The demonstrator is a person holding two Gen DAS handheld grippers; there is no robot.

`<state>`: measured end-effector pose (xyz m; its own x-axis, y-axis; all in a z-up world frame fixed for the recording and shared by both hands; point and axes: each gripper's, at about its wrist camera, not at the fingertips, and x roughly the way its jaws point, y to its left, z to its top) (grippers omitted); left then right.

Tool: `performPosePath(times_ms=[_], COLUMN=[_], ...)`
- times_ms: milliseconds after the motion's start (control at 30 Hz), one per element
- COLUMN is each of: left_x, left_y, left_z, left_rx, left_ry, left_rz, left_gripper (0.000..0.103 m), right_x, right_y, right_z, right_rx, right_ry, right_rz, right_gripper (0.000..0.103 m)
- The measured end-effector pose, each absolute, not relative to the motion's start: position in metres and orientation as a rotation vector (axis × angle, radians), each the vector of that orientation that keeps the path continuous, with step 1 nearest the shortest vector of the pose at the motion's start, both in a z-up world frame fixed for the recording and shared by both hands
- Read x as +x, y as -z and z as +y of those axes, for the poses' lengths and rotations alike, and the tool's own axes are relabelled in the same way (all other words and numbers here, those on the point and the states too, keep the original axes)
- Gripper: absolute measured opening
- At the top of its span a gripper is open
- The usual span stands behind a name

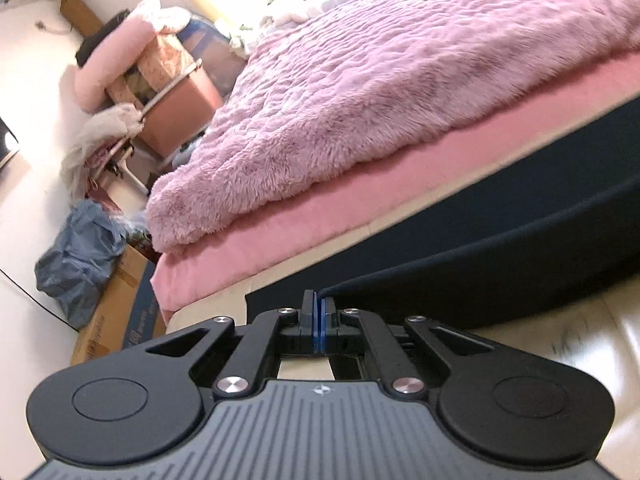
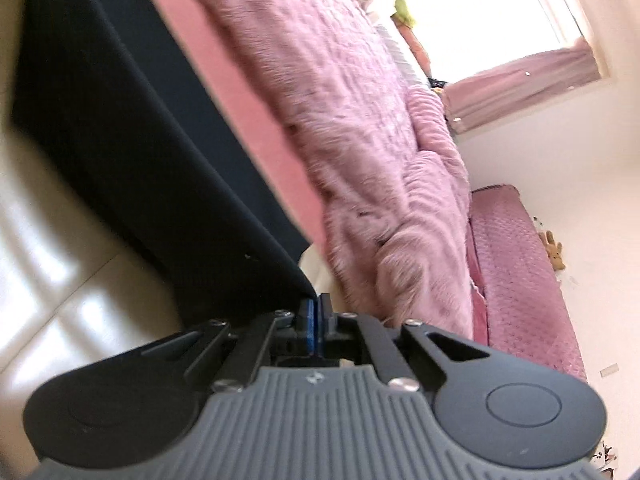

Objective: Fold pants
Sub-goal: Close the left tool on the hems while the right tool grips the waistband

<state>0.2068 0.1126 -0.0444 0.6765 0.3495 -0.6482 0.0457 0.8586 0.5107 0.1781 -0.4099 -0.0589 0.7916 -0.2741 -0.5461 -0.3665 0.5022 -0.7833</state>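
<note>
Along the bed's near edge (image 1: 280, 236) the dark pants (image 1: 500, 256) hang soft and limp between us; left gripper (image 1: 319, 310) and right gripper (image 2: 315, 308) each pinch a corner, so we judge corners grip best

A fluffy pink blanket (image 1: 380, 92) fills the upper right of the left wrist view, lying over a pink sheet (image 1: 280, 232). At lower left, a blue bag (image 1: 76, 256) sits on a cardboard box (image 1: 116, 308). In the right wrist view, a pink curtain (image 2: 520, 80) hangs at upper right, with a quilted pink cover (image 2: 520, 280) below it.
</note>
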Motion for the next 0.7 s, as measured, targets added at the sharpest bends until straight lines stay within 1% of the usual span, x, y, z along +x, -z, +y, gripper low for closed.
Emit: performPosePath(times_ms=[200, 400, 600, 700], left_x=[0.268, 0.316, 0.342, 0.347], left_y=[0.056, 0.088, 0.124, 0.132], left_z=[0.113, 0.110, 0.106, 0.106], left_rx=[0.532, 0.587, 0.621, 0.629], left_ry=[-0.192, -0.209, -0.216, -0.221], left_rz=[0.873, 0.932, 0.962, 0.955], left_gripper=[0.001, 0.001, 0.001, 0.001], right_x=[0.264, 0.337, 0.373, 0.381], right_y=[0.067, 0.103, 0.150, 0.165], right_z=[-0.399, -0.390, -0.390, -0.391], right_rx=[-1.114, -1.118, -1.091, -1.086], right_ry=[-0.048, -0.064, -0.084, -0.088], right_rz=[0.721, 0.802, 0.894, 0.913], right_gripper=[0.000, 0.000, 0.000, 0.000])
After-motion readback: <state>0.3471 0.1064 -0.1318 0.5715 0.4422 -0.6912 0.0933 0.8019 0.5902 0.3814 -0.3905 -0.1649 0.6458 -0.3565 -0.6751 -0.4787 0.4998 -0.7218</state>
